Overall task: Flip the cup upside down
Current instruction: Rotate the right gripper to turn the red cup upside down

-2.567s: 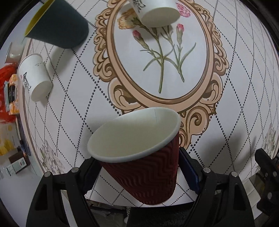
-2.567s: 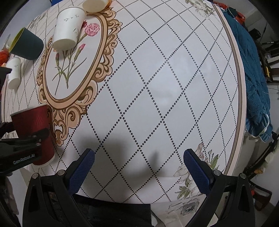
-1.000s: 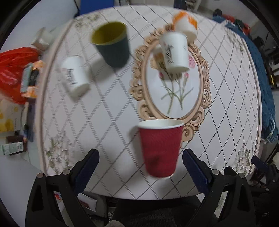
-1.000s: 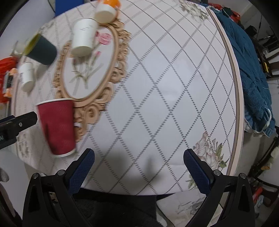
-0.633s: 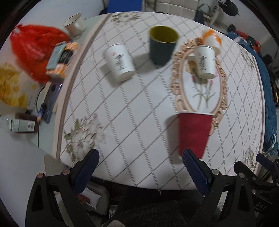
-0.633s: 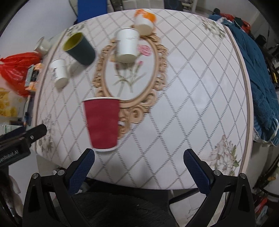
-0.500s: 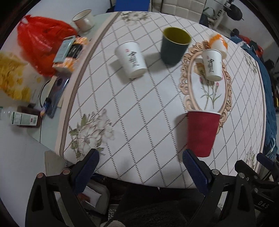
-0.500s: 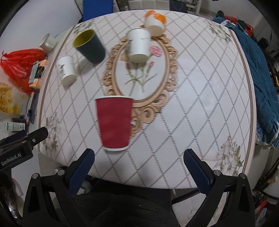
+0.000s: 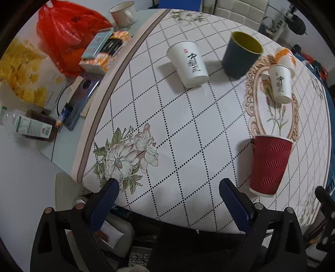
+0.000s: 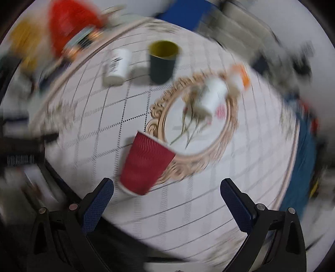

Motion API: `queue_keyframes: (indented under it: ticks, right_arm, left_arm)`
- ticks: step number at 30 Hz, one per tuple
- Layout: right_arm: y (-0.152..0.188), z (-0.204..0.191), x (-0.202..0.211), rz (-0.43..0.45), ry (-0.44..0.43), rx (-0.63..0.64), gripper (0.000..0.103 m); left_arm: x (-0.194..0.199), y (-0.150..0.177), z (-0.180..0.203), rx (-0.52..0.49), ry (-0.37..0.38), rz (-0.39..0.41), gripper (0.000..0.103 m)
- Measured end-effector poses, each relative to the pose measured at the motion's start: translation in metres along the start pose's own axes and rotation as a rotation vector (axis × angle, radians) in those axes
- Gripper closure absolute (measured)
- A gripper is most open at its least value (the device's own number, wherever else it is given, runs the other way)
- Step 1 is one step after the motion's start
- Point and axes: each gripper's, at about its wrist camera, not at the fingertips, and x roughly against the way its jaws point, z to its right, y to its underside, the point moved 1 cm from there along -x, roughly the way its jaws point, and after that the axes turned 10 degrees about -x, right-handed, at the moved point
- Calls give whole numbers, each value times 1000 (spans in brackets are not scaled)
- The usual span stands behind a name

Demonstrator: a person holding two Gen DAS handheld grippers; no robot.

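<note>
A dark red ribbed paper cup [image 9: 270, 165] stands upright, mouth up, near the table's front edge beside the oval flower print; it also shows in the blurred right wrist view [image 10: 146, 165]. My left gripper [image 9: 168, 200] is open and empty, held above and in front of the table edge, left of the red cup. My right gripper [image 10: 166, 198] is open and empty, with the red cup just beyond its left finger [image 10: 98, 200].
Two white printed paper cups [image 9: 188, 62] [image 9: 280, 83], a dark green cup [image 9: 240, 54] and an orange-and-white cup [image 9: 284, 56] stand farther back. A red bag [image 9: 67, 35], boxes, a phone [image 9: 79, 98] and a mug [image 9: 123, 12] crowd the left side table.
My left gripper let go of the red cup, pulled back and up, and swung left. My right gripper also rose and is swinging now, blurring its view. The cup stays upright.
</note>
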Motion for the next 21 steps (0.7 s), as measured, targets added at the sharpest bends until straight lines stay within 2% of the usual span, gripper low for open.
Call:
queue_keyframes:
  ticks: [5,8,10,15,21]
  right_arm:
    - [2,-48,-6,43,229,620,0]
    - [25,-72,-27,74,362,1040,0]
    - [38,-80,-42,89,416,1245,0]
    - [72,-85,-76,118,483,1724,0]
    - [109,-74,-105,211,547,2202,0]
  left_arm:
    - [-21,5,-10,80,13,-26,5]
    - [-33,10,-14,126,16,-48,5]
    - [-40,12,-16,151,20,-61,5]
    - [-55,15,-19,187,24,-93,5]
    - [-68,18,-16,184,-3,-114,5]
